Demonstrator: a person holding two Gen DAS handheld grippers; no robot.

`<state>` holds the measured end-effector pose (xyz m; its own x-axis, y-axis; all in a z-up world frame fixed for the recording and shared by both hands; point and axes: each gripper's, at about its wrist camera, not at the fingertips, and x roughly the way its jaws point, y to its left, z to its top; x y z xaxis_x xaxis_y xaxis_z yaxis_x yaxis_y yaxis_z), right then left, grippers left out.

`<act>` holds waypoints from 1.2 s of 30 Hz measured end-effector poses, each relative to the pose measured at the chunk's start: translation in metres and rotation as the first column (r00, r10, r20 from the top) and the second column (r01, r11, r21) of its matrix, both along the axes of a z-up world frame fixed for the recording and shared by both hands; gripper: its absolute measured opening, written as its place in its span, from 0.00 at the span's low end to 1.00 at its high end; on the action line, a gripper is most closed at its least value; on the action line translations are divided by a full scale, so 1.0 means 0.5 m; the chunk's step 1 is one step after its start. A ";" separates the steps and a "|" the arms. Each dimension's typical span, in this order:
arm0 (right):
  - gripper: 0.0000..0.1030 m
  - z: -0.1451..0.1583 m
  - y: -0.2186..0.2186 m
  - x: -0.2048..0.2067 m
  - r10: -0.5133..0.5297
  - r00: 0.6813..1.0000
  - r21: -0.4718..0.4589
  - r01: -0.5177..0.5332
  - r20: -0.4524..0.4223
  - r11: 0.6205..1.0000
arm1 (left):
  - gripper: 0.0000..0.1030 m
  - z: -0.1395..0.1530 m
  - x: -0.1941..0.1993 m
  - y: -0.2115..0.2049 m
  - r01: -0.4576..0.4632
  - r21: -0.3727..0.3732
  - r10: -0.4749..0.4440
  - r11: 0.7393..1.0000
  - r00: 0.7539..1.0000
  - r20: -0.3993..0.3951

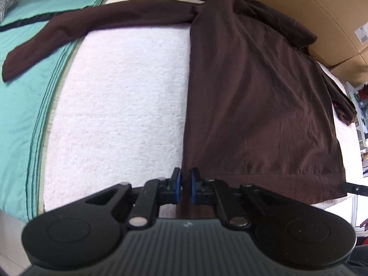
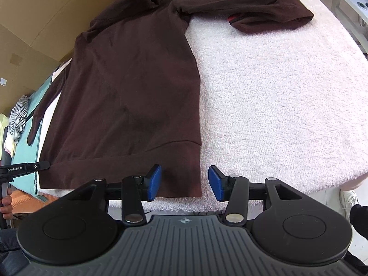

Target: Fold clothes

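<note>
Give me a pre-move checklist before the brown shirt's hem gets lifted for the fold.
1. Left gripper closed at the hem's left corner: ok, jaws nearly together; whether cloth is pinched, cannot tell.
2. Right gripper gripping the hem's right corner: not ok, jaws open, astride the corner.
3. Brown shirt body flat on the white towel: ok.
4. Left sleeve tucked in: not ok, stretched out onto the teal sheet.
5. Right sleeve tucked in: not ok, lying out across the towel.
</note>
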<state>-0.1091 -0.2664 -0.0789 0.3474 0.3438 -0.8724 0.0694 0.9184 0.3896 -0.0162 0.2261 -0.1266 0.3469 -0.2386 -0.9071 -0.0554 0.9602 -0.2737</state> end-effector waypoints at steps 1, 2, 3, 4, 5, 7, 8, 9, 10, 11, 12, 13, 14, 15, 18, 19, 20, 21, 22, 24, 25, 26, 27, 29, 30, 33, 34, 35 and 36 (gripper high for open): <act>0.47 -0.002 0.002 0.001 0.001 1.000 0.002 -0.001 -0.003 1.000 | 0.04 -0.003 0.000 0.002 0.000 -0.005 0.000 1.000 1.000 -0.003; 0.47 -0.005 0.005 0.002 0.001 1.000 0.003 -0.001 -0.006 1.000 | 0.05 -0.002 0.001 -0.001 0.013 0.001 -0.013 1.000 1.000 -0.002; 0.47 -0.005 0.009 0.002 0.004 1.000 0.005 -0.004 -0.006 1.000 | 0.07 -0.001 0.000 -0.006 0.024 0.002 -0.024 1.000 1.000 0.000; 0.47 -0.005 0.014 0.003 0.007 1.000 0.006 -0.007 -0.005 1.000 | 0.08 -0.001 0.000 -0.011 0.034 0.003 -0.034 0.999 0.999 0.002; 0.47 -0.005 0.018 0.002 0.009 1.000 0.008 -0.009 -0.004 1.000 | 0.12 -0.002 -0.002 -0.014 0.038 0.004 -0.038 0.999 0.999 0.004; 0.47 -0.008 0.022 0.003 0.006 1.000 0.012 -0.006 -0.005 1.000 | 0.28 -0.009 -0.004 -0.016 0.040 0.001 -0.040 0.999 0.999 -0.001; 0.47 -0.009 0.023 0.003 0.000 1.000 0.011 0.000 -0.003 1.000 | 0.34 -0.015 -0.005 -0.013 0.042 -0.007 -0.042 0.999 0.999 -0.007; 0.47 -0.015 0.024 0.004 -0.005 1.000 0.016 0.005 -0.006 1.000 | 0.34 -0.021 -0.005 -0.018 0.044 -0.009 -0.044 0.999 0.999 -0.013; 0.46 -0.020 0.026 0.004 -0.009 1.000 0.021 0.009 -0.010 1.000 | 0.31 -0.028 -0.006 -0.024 0.047 -0.012 -0.047 0.999 0.999 -0.020; 0.39 -0.026 0.027 0.004 -0.013 1.000 0.026 0.014 -0.013 1.000 | 0.30 -0.028 -0.006 -0.025 0.054 -0.013 -0.055 0.998 0.998 -0.016; 0.17 -0.032 0.028 0.005 -0.017 1.000 0.032 0.018 -0.016 0.999 | 0.12 -0.028 -0.006 -0.025 0.062 -0.014 -0.062 0.998 0.998 -0.012; 0.08 -0.032 0.025 0.006 -0.014 1.000 0.042 0.016 -0.026 0.999 | 0.00 -0.026 -0.004 -0.022 0.064 -0.027 -0.064 0.998 0.998 -0.018; 0.06 -0.032 0.022 0.007 -0.011 0.999 0.052 0.013 -0.036 0.999 | 0.00 -0.023 -0.001 -0.018 0.065 -0.042 -0.066 0.997 0.998 -0.025; 0.05 -0.022 0.018 0.004 -0.005 0.999 0.071 0.007 -0.037 0.997 | 0.00 -0.018 -0.005 -0.014 0.067 -0.041 -0.068 0.997 0.997 -0.025; 0.04 0.016 0.012 -0.011 0.034 0.999 0.071 -0.032 -0.021 0.997 | 0.00 -0.007 -0.019 -0.006 0.074 -0.034 -0.075 0.997 0.997 -0.027; 0.04 0.024 0.014 -0.015 0.045 0.999 0.057 -0.044 -0.021 0.997 | 0.00 -0.005 -0.025 -0.005 0.077 -0.034 -0.078 0.996 0.997 -0.030; 0.04 0.032 0.017 -0.020 0.056 0.998 0.043 -0.055 -0.022 0.998 | 0.00 -0.005 -0.030 -0.006 0.082 -0.028 -0.083 0.996 0.996 -0.033; 0.04 0.034 0.019 -0.020 0.062 0.998 0.038 -0.061 -0.024 0.997 | 0.00 -0.007 -0.034 -0.006 0.084 -0.027 -0.085 0.996 0.996 -0.038; 0.04 0.035 0.022 -0.019 0.066 0.997 0.033 -0.065 -0.027 0.997 | 0.00 -0.009 -0.038 -0.006 0.086 -0.027 -0.087 0.996 0.995 -0.044; 0.04 0.038 0.028 -0.019 0.075 0.997 0.024 -0.075 -0.033 0.997 | 0.00 -0.014 -0.044 -0.004 0.086 -0.027 -0.087 0.996 0.995 -0.054; 0.04 0.034 0.030 -0.016 0.076 0.996 0.016 -0.075 -0.040 0.997 | 0.00 -0.016 -0.046 -0.003 0.087 -0.025 -0.089 0.996 0.994 -0.058; 0.04 0.029 0.032 -0.013 0.075 0.996 0.008 -0.075 -0.047 0.997 | 0.00 -0.017 -0.048 -0.002 0.089 -0.022 -0.090 0.996 0.994 -0.062; 0.04 0.021 0.031 -0.012 0.076 0.995 -0.001 -0.076 -0.057 0.997 | 0.00 -0.018 -0.050 0.000 0.091 -0.020 -0.092 0.996 0.994 -0.066; 0.04 0.009 0.030 -0.009 0.071 0.995 -0.025 -0.073 -0.076 0.997 | 0.00 -0.016 -0.054 0.005 0.097 -0.021 -0.099 0.995 0.992 -0.076; 0.08 0.006 0.030 -0.007 0.065 0.994 -0.042 -0.068 -0.085 0.997 | 0.02 -0.013 -0.056 0.009 0.102 -0.025 -0.103 0.994 0.991 -0.083; 0.28 0.013 0.025 -0.005 0.039 0.996 -0.084 -0.046 -0.082 0.995 | 0.12 0.030 -0.053 0.027 0.101 -0.006 -0.101 0.995 0.994 -0.036; 0.31 0.030 0.019 -0.006 0.026 0.998 -0.092 -0.032 -0.058 0.995 | 0.16 0.050 -0.038 0.034 0.100 -0.003 -0.100 0.995 0.995 0.001; 0.35 0.046 0.014 -0.007 0.013 0.999 -0.100 -0.017 -0.034 0.995 | 0.30 0.070 -0.022 0.041 0.099 0.001 -0.099 0.995 0.994 0.040; 0.35 0.067 0.008 -0.003 -0.007 1.000 -0.092 0.008 0.007 0.996 | 0.44 0.084 0.003 0.046 0.102 0.013 -0.103 0.995 0.991 0.081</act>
<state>-0.1107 -0.2625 -0.0454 0.3555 0.2596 -0.8979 0.0743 0.9498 0.3040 -0.0148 0.2489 -0.0844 0.3943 -0.2688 -0.8788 0.0655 0.9620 -0.2649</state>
